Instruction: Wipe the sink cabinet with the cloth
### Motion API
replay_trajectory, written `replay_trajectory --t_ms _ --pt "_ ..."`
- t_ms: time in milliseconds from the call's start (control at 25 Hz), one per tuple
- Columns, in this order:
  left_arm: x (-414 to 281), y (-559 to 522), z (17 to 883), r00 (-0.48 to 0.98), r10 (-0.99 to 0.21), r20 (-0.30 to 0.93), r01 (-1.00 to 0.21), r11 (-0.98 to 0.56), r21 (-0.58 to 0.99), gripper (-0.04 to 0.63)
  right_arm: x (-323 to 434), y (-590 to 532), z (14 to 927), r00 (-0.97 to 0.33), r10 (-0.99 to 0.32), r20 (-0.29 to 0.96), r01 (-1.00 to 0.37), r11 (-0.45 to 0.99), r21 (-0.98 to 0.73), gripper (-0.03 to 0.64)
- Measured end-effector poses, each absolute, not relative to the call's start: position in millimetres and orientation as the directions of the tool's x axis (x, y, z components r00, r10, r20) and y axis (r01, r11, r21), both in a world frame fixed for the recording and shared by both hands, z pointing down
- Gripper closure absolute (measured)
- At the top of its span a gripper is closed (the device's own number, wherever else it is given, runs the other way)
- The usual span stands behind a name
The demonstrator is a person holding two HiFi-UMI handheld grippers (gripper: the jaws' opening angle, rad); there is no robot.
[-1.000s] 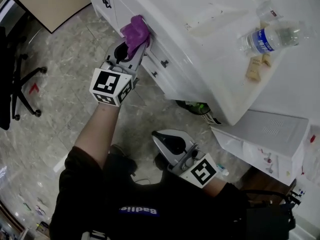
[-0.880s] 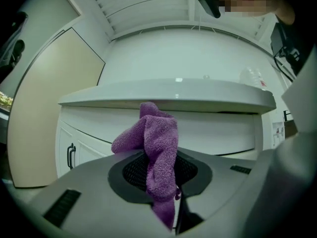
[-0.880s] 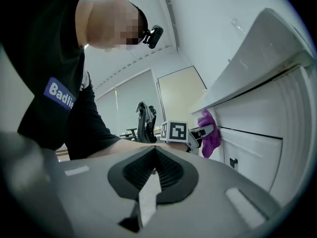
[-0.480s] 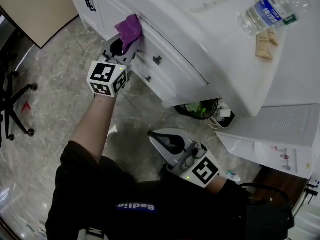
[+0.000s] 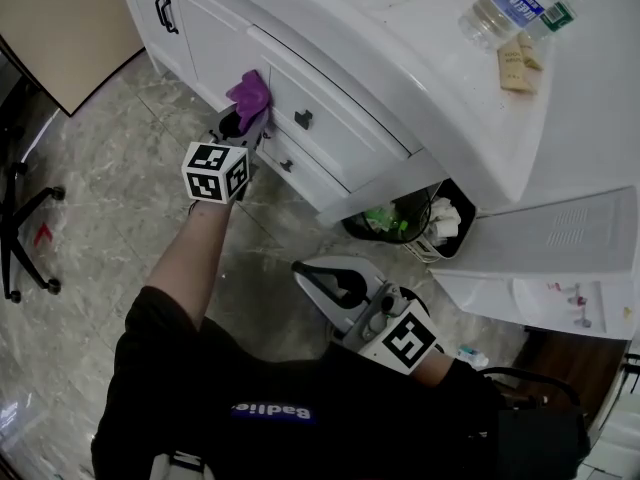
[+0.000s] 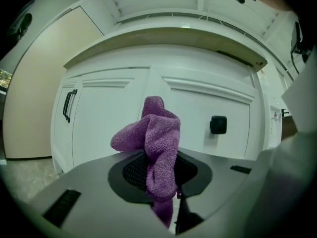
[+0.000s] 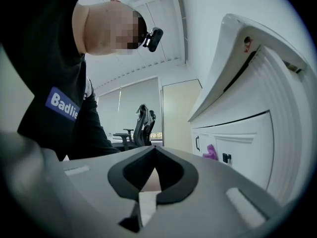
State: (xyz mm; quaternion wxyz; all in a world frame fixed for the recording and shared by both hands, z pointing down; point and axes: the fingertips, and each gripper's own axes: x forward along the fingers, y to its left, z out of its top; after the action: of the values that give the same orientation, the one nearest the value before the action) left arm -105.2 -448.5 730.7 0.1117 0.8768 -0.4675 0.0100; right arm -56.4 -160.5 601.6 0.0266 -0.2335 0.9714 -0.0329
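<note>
Two tools here, one in each hand. The left tool (image 5: 247,120) is clenched on a purple terry cloth (image 5: 249,92), and the bunched end sticks out past the tips. The cloth sits up against the front of the white sink cabinet (image 5: 215,38), right at the strip between the door with the black bar handle (image 5: 161,12) and the drawer with the square black knob (image 5: 303,119). In the left gripper view the cloth (image 6: 157,143) is pinched between the dark pads, with the knob (image 6: 218,125) off to its right and the handle (image 6: 68,105) to its left.

The right tool (image 5: 322,282) hangs low over the grey marble floor (image 5: 90,208), well apart from the cabinet. Its jaws are closed with nothing between them. A clear plastic water bottle (image 5: 510,3) lies on the tabletop above.
</note>
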Motion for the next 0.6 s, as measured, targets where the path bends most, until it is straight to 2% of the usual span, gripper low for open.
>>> replay_trajectory --t_ms 160,440,600 --pt "-104 -433 738 0.576 -0.802 0.159 -0.813 -0.544 0.206 0.511 -51 -161 599 -0.882 -0.47 -0.037 -0.466 0.881 -0.082 0.621" --pt "-120 -397 618 0.563 -0.824 -0.072 -0.807 -0.566 0.169 0.511 -47 -161 585 -0.881 -0.467 -0.08 -0.459 0.883 -0.096 0.621" --pt "-108 -398 571 0.586 -0.798 -0.137 -0.792 -0.601 0.108 0.511 -48 -164 586 -0.887 -0.453 -0.085 -0.444 0.89 -0.104 0.621"
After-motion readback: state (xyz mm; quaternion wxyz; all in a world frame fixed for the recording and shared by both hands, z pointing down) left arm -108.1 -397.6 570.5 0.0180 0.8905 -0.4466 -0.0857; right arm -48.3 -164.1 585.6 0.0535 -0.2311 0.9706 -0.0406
